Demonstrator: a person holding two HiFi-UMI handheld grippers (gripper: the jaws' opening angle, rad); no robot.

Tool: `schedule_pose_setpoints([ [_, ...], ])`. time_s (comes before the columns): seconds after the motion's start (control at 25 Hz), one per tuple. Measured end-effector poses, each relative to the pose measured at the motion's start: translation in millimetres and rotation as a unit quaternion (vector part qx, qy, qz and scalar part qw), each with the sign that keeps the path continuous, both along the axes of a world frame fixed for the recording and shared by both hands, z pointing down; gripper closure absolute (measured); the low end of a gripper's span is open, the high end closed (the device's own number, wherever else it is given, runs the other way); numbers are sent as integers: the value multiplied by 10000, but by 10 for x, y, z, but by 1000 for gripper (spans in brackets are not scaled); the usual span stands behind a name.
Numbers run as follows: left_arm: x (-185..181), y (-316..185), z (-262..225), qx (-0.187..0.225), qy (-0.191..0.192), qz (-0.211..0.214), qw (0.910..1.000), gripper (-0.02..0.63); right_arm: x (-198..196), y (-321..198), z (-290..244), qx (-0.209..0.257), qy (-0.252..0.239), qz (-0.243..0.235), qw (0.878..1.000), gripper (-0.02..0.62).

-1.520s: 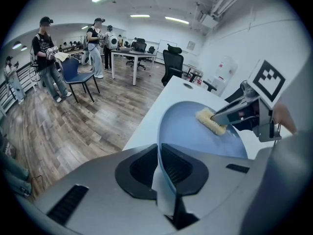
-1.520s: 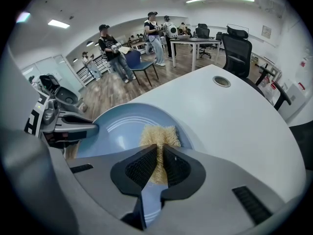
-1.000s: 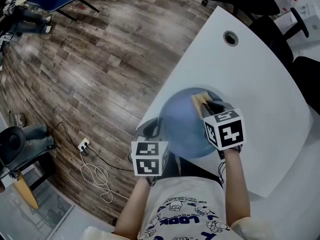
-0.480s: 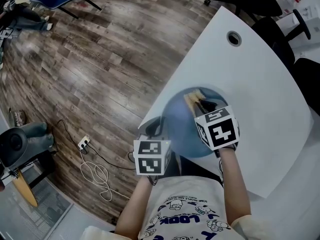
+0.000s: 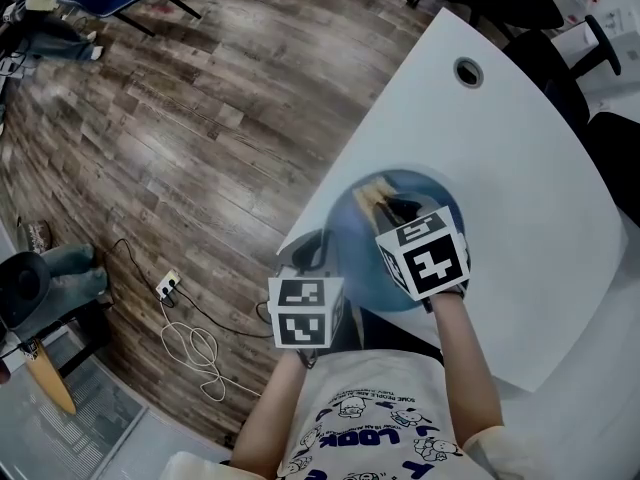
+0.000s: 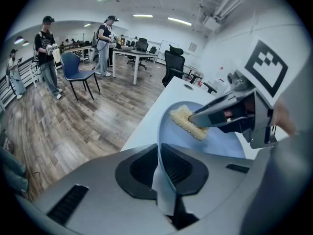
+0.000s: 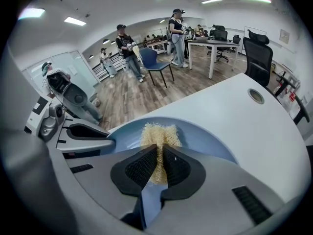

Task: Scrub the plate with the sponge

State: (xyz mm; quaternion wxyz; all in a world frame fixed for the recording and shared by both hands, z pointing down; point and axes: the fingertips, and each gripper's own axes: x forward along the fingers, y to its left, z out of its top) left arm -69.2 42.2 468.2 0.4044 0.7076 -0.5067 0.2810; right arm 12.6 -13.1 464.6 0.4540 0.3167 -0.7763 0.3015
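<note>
Plate (image 5: 352, 240): round, light blue, plain and smooth, with a thin raised rim. It lies ahead of both grippers, over the near edge of the white table (image 5: 510, 158).
Left gripper (image 6: 161, 166): its jaws are closed narrowly onto the plate's near rim. The rim runs edge-on between the two black pads and curves away in front of them.
Right gripper (image 7: 158, 168): its jaws are drawn in tight on the sponge, which is pinched between the ribbed pads.
Sponge (image 7: 159, 134): pale yellow, coarse and fibrous, with frayed edges. Its free end sticks out past the right jaw tips and presses on the plate's inner face, towards the far rim.
Gripper relation: the right gripper reaches over the plate from the right of the left gripper. The two grippers are near each other but apart.
Table detail: a round cable hole (image 5: 467, 71) sits well beyond the plate.
Surroundings: wood-plank floor (image 5: 200, 118) to the left of the grippers.
</note>
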Motion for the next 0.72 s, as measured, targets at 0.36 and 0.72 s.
schedule_pose_setpoints([
  [0.36,-9,18,14,7,-9,-84,10000,577,-148,105,1,-48,-153,-248,9996,548],
  [0.72,-6,7,34,-26,8,-190,9998,577,-264,246,7,-153,-303,-418,9986,548],
])
